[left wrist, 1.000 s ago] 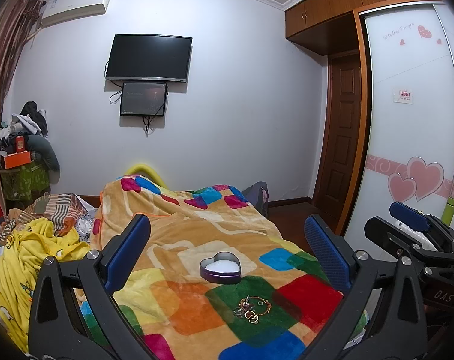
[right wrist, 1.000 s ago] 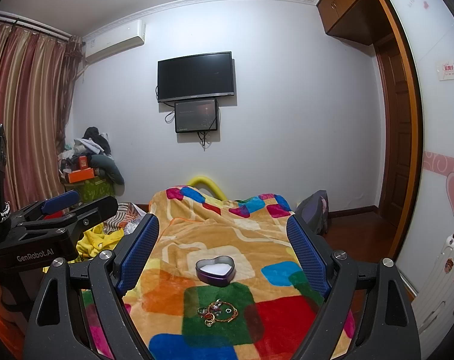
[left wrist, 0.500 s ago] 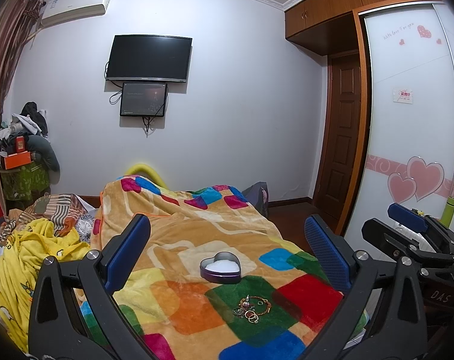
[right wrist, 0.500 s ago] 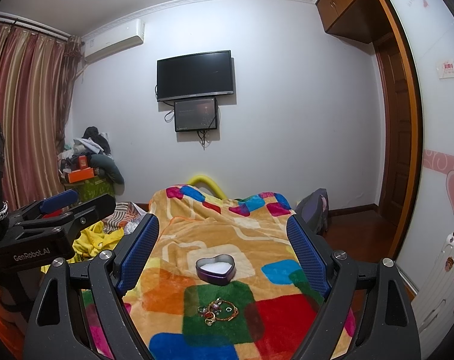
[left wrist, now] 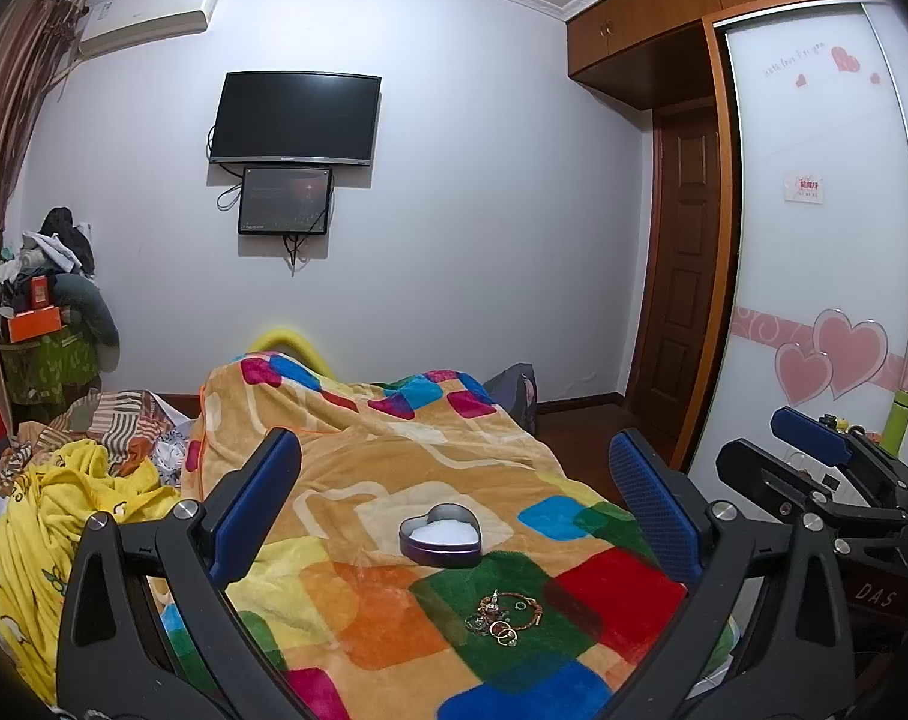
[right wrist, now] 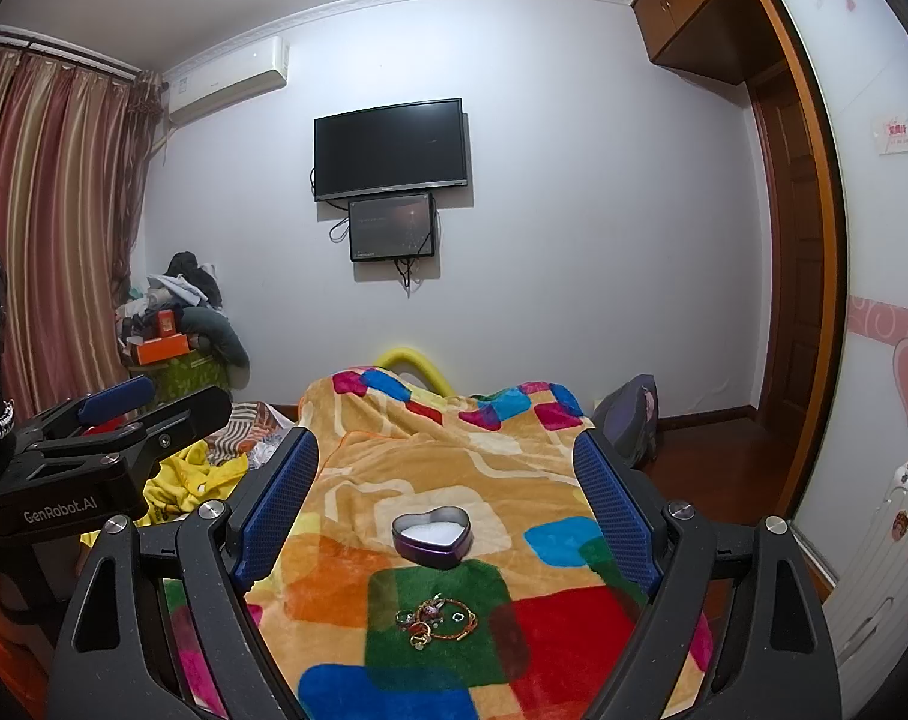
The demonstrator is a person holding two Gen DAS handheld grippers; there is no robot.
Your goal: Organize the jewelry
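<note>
A small pile of jewelry (left wrist: pixel 503 617), with a bracelet and several rings, lies on a green patch of the colourful blanket (left wrist: pixel 363 468). It also shows in the right wrist view (right wrist: pixel 435 619). A purple heart-shaped tin (left wrist: pixel 440 535) with a white lining stands open just behind the pile, and it also shows in the right wrist view (right wrist: pixel 432 535). My left gripper (left wrist: pixel 454 504) is open and empty, held above the blanket short of the tin. My right gripper (right wrist: pixel 444 501) is open and empty at a similar height. Each gripper shows at the edge of the other's view.
The blanket covers a bed that runs toward the far wall with a TV (left wrist: pixel 296 118). Crumpled yellow bedding (left wrist: pixel 63 516) lies to the left. A wardrobe with heart stickers (left wrist: pixel 826 300) and a wooden door (left wrist: pixel 682 276) stand right. A white suitcase (right wrist: pixel 874 546) stands at the right.
Both grippers have drifted very slightly; the view has hardly shifted. The jewelry and the tin have not moved.
</note>
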